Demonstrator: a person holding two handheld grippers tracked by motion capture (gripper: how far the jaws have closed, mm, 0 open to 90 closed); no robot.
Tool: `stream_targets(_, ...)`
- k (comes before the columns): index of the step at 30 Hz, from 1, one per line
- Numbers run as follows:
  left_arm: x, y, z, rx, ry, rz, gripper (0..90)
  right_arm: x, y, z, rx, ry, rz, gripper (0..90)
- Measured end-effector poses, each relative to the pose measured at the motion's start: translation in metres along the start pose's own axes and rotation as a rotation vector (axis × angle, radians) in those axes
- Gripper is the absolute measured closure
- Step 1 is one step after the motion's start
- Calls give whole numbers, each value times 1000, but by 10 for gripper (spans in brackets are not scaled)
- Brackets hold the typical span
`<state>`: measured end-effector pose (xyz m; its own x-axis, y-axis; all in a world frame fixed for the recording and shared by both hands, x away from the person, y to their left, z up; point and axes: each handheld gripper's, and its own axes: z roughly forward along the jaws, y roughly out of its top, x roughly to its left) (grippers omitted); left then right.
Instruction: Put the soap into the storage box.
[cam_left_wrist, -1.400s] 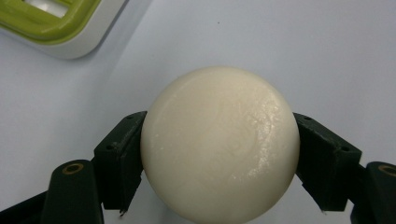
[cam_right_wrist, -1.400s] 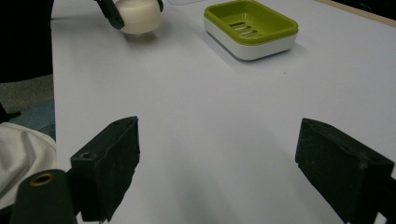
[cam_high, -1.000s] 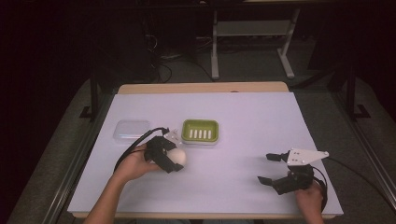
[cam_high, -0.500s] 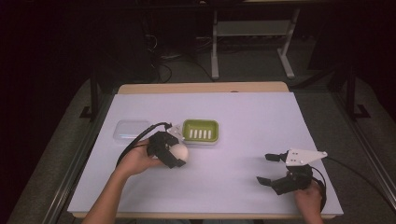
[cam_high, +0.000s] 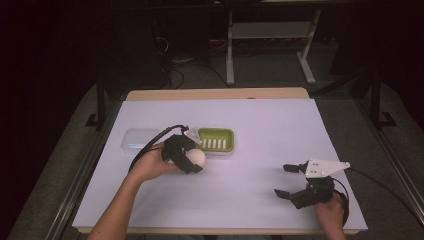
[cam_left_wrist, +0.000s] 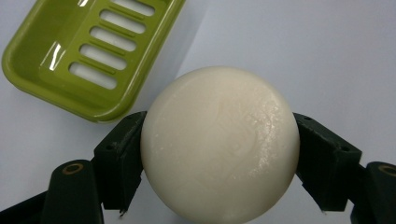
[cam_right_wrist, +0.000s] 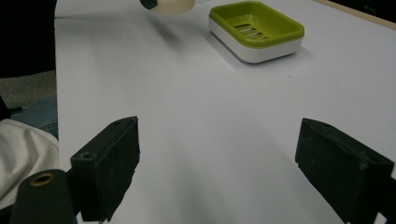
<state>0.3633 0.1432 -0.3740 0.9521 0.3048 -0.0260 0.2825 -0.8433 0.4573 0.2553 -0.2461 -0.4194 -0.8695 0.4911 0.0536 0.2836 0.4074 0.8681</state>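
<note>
A left hand-held gripper (cam_high: 192, 161) clenches a round white soap bar (cam_left_wrist: 219, 145) just beside a green soap dish (cam_high: 216, 139) on the tabletop (cam_high: 260, 125), where the smooth bar could squirt free, while the right hand-held gripper (cam_high: 292, 181) idles released.

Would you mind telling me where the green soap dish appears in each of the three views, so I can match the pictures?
High view: the green soap dish sits left of centre on the table, just beyond the left gripper.
Left gripper view: the dish fills the upper left corner.
Right gripper view: the dish is at top, right of centre.
Shared landmark: the round white soap, held in the left gripper beside the dish.
</note>
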Motion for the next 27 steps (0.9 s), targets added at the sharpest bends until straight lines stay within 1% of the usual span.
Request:
stream_targets(1, 0, 1, 1, -9, 2, -5, 248, 0, 0, 0, 0, 0, 0, 130)
stream_targets(4, 2, 5, 0, -3, -1, 0, 248, -1, 1, -1, -11, 2, 3, 130)
stream_targets(7, 3, 7, 1, 0, -2, 2, 248, -1, 1, -1, -11, 2, 3, 130)
stream_targets(8, 5, 9, 2, 4, -5, -4, 248, -1, 1, -1, -12, 3, 3, 130)
stream_targets(13, 9, 12, 4, 7, -7, 1, 248, -1, 1, -1, -18, 9, 8, 130)
stream_targets(14, 9, 13, 5, 0, -10, -4, 248, -1, 1, -1, -19, 9, 10, 130)
stream_targets(15, 10, 14, 5, 3, -16, -7, 248, -1, 1, -1, -20, 9, 12, 130)
stream_targets(17, 11, 15, 5, 10, -14, -5, 248, -2, 1, -1, -22, 10, 15, 130)
stream_targets(20, 12, 17, 5, 11, -17, -9, 248, -2, 1, -1, -20, 9, 13, 130)
stream_targets(21, 13, 19, 4, 15, -13, -3, 248, -2, 1, -1, -19, 6, 10, 130)
stream_targets(27, 15, 25, 1, 11, -13, -5, 248, -2, 1, 0, -17, 6, 10, 130)
